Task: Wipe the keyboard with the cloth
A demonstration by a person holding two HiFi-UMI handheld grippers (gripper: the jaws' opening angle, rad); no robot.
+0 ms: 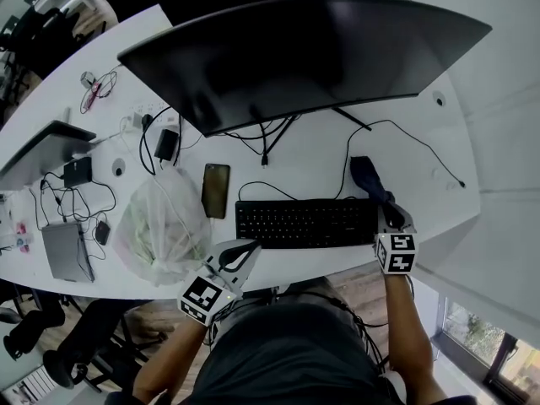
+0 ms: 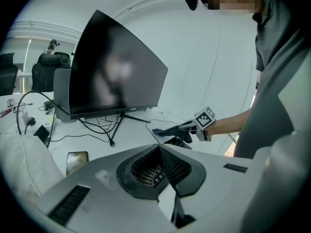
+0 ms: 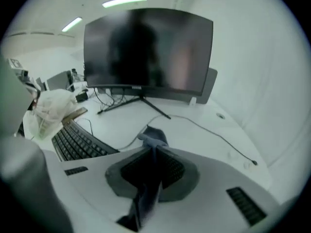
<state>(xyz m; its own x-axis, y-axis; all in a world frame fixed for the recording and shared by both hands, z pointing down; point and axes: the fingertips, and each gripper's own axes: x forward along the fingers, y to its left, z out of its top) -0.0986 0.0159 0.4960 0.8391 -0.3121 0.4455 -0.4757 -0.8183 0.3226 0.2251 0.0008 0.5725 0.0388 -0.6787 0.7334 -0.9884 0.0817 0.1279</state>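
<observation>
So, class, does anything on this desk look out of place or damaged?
A crumpled plastic bag sits left of the keyboard, beside a phone, and cables sprawl across the desk's left side. Nothing looks spilled or broken.

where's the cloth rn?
Head view, right side: the cloth is pinched in the right gripper's jaws just past the keyboard's right end, its free end stretching away toward the monitor.

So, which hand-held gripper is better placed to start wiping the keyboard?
Right. The right hand-held gripper is shut on the cloth, just beyond the right end of the keyboard. The left hand-held gripper holds nothing and sits by the keyboard's front left corner.
</observation>
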